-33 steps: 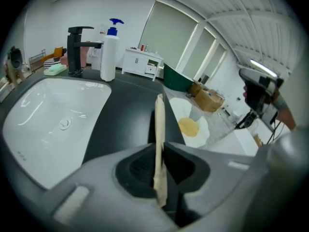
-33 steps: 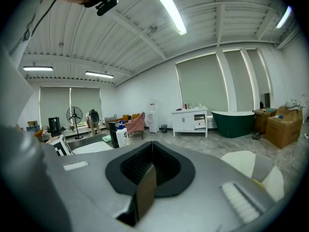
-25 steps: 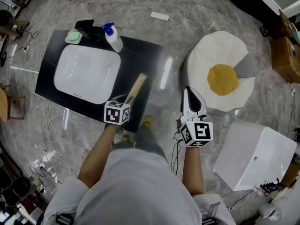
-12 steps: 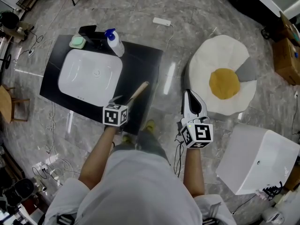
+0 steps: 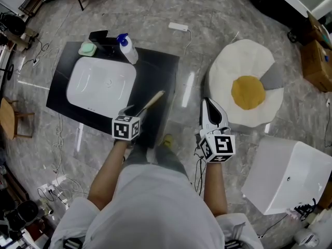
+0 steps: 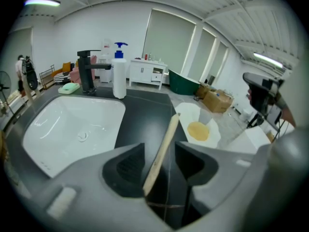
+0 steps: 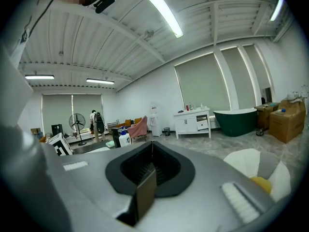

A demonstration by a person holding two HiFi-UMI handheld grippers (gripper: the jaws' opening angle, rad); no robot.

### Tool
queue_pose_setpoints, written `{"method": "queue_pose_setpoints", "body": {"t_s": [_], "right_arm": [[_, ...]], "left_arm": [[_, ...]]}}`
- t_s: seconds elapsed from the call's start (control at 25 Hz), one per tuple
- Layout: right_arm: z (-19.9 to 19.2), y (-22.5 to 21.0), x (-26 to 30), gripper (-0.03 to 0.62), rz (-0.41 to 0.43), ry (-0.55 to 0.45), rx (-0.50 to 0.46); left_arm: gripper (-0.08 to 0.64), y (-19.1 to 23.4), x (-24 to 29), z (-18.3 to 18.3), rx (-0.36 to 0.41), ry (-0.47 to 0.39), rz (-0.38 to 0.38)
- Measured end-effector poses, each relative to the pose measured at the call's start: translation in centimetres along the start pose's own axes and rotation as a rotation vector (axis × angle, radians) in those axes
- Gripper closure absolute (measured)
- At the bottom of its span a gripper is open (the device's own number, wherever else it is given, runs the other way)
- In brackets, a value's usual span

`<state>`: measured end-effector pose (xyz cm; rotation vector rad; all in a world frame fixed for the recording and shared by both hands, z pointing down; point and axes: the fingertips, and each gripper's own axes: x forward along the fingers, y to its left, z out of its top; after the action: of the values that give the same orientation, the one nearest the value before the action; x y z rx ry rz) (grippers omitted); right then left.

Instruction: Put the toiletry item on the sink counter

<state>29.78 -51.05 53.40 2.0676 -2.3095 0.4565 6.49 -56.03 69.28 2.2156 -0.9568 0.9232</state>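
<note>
1. The left tool (image 6: 159, 151) has just been opening; its jaws stand wide, with the wooden stick (image 6: 165, 134) between them, not clamped;
2. the stick lies on the black counter (image 5: 158, 69), just right of the white basin (image 5: 101, 84);
3. the right tool (image 7: 150, 166) is closed on nothing.

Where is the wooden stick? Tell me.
In the head view the wooden stick lies on the black counter, right of the basin, its near end between the jaws of the left gripper, which have just been opening.
</note>
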Motion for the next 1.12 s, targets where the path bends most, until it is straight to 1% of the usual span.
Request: {"method": "queue_pose_setpoints", "body": {"t_s": [0.2,0.52,0.96,1.12], "right_arm": [[1.2,0.7,-1.2,0.589,-0.016,-0.023,-0.004],[2.6,2.6,-3.0,0.589,-0.029,-0.055,-0.019],[3.3,6.2,-4.1,0.589,-0.004,-0.064,-0.064],[3.5,7.2,-4.4,0.589,0.002,-0.070,-0.076]], "left_arm": [[0.368,-0.7,-1.5,0.8,0.011,-0.033,-0.023],[0.421,-1.7,-4.2,1.6,0.027,-0.096,-0.058],[0.492,-1.5,-9.1,4.4,0.049,-0.266,-0.070],[0.515,-1.2,-11.0,5.3,0.051,-0.325,-0.061]]}}
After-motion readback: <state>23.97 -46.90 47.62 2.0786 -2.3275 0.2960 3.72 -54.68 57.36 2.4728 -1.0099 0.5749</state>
